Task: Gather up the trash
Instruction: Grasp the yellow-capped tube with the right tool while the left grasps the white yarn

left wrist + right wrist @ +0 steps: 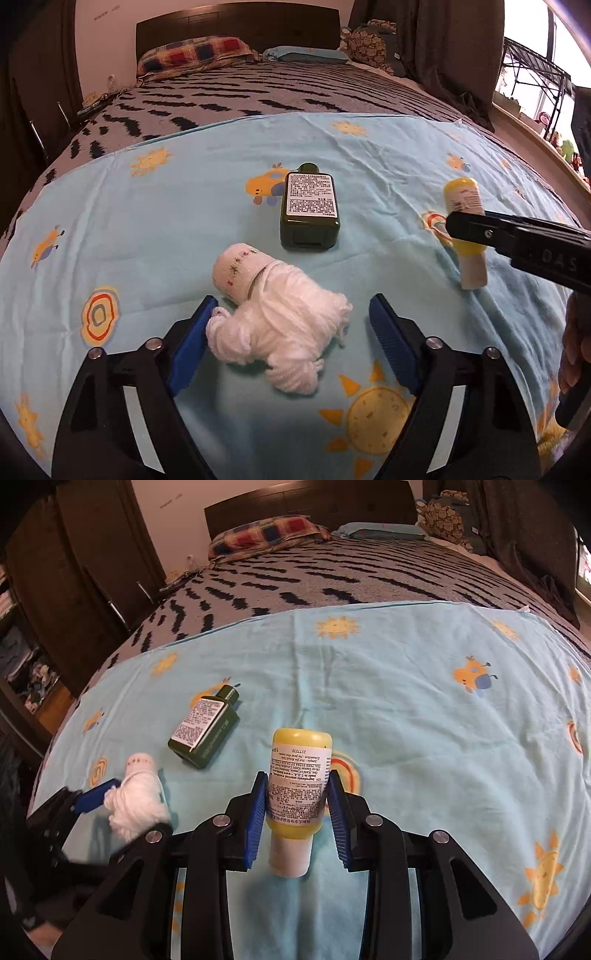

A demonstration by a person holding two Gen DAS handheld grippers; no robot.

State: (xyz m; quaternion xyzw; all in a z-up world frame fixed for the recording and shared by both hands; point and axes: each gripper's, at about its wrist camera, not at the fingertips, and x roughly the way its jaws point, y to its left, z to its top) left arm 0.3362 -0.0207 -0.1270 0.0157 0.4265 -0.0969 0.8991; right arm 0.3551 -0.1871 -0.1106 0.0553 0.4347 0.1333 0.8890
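The left gripper (291, 325) is hovering low over a light blue cotton sheet printed with suns and cartoon cars (184, 229), which is covering the near end of a bed. Its two blue-padded fingers (192, 339) are standing apart on either side of a white bundle of yarn wrapped around a pale cardboard tube (273, 325). The left pad is lying just beside the yarn; the right pad is standing clear of it. The bundle is resting on the sheet.

The right gripper (297, 805) is clamped on a small yellow plastic tube with a white printed label and a white cap (297, 794). Both blue pads (258, 819) are pressing on the labelled body, with the white cap pointing toward the camera and the rounded yellow end pointing away. In the left wrist view the tube (463, 199) is showing behind the black finger of the right gripper (469, 225), tilted above the sheet. A hand (574, 354) is gripping the right tool at the frame edge.

A dark green rectangular bottle with a white text label (309, 206) is lying flat on the sheet, between the yarn bundle and the tube, touching neither. Beyond the sheet, a grey bedspread with dark wavy marks (277, 88) is running up to a checked pillow (195, 51) and a dark headboard (236, 26).
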